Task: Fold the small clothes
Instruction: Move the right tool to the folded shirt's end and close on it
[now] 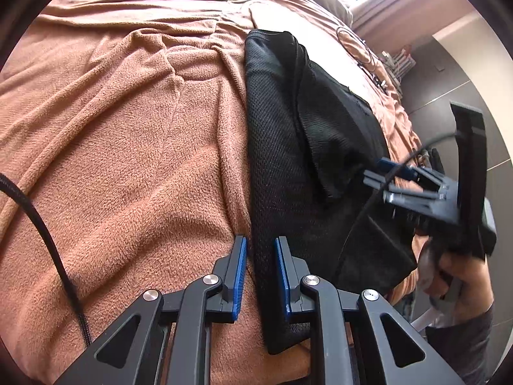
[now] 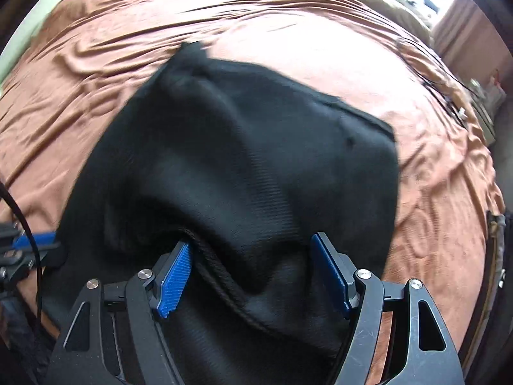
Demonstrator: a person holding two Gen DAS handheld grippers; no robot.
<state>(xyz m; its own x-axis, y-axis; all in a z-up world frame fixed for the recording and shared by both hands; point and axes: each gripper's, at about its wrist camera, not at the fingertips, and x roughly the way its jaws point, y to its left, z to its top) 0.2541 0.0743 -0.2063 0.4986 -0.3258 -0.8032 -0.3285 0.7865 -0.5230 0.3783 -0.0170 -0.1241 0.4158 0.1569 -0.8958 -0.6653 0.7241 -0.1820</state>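
Black left tool [image 1: 260, 258], blue ribbed pads [image 1: 239, 276], silver screws, braided cable [image 1: 41, 224]

The left gripper [image 1: 260, 276] points steeply down at the black garment [image 1: 288, 147], its blue pads [image 1: 239, 276] drawn close on either side of the garment's near edge — a narrow strip of mesh runs between them, though whether they pinch it is not clear. The right gripper [image 2: 253, 269] also tilts steeply down over the garment, jaws spread wide, cloth bulging loosely between them — the left pad lies against a corded hem, the right pad stands clear. Seen from the left wrist, the right gripper sits at the garment's far side, a hand [image 1: 461, 276] wrapped around its handle.
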